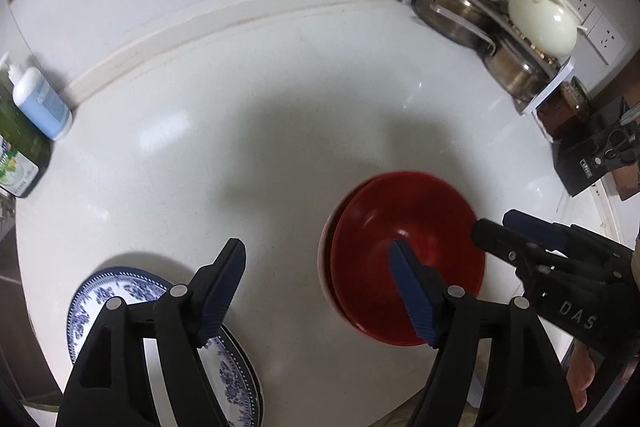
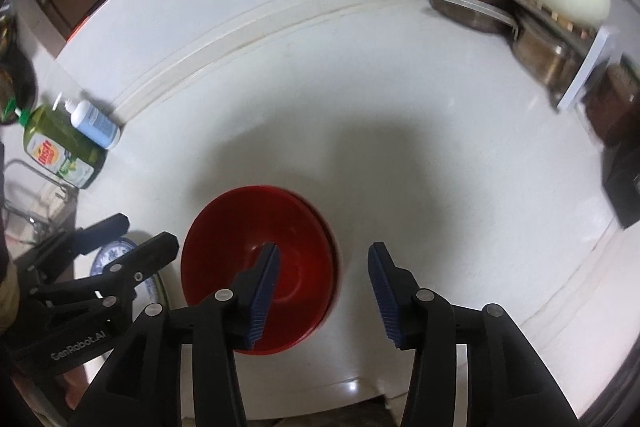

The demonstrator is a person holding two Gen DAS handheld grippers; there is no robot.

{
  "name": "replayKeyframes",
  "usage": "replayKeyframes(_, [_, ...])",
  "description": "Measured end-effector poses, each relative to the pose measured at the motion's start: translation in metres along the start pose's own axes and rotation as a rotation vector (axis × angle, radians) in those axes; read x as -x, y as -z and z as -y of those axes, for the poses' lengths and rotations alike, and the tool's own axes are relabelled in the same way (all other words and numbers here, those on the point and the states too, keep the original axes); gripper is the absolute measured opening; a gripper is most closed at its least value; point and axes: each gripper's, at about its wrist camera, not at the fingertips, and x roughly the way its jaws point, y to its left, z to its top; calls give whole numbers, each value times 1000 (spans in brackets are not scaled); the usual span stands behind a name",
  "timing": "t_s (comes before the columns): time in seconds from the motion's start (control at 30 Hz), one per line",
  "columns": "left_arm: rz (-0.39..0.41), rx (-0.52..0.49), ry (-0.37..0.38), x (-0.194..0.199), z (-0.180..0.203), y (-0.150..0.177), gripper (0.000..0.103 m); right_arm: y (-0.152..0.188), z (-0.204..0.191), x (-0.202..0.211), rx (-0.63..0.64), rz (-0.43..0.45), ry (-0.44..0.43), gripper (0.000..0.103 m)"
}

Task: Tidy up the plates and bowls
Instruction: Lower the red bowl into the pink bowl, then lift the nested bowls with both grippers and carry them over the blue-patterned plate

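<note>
Two red bowls point(image 1: 400, 219) point(image 2: 240, 223) sit nested on the white counter, with a pale rim showing under their left side. A blue-and-white patterned plate point(image 1: 96, 291) point(image 2: 116, 251) lies to their left near the counter's front edge. My left gripper point(image 1: 318, 251) is open: its right finger hangs over the bowl's inside and its left finger over the counter beside the plate. My right gripper point(image 2: 325, 251) is open too and straddles the bowls' right rim without pressing on it. Each gripper also shows in the other's view, the right gripper point(image 1: 498, 225) and the left gripper point(image 2: 144, 229).
A rack point(image 1: 548, 87) in the back right corner holds steel pots, a cream lid and ladles. A blue soap bottle point(image 1: 40, 103) and a green detergent bottle point(image 2: 60, 151) stand at the left by the sink. A dark box point(image 1: 592, 155) sits at the right.
</note>
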Motion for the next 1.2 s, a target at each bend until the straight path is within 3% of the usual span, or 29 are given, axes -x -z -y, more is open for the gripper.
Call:
replayKeyframes(0.37, [-70, 20, 3, -34, -5, 6, 71, 8, 9, -38, -94, -72, -44, 47])
replayKeyframes(0.6, [-121, 51, 25, -52, -3, 7, 59, 11, 12, -58, -134, -112, -42, 45])
replayKeyframes(0.77, [-153, 78, 70, -56, -1, 7, 45, 13, 17, -66, -164, -136, -71, 30])
replayKeyframes(0.93, [-165, 96, 83, -60, 1, 5, 33, 15, 16, -70, -159, -152, -65, 25])
replayKeyframes(1.2, [-177, 117, 101, -65, 5, 6, 26, 16, 20, -71, -157, -165, -65, 22])
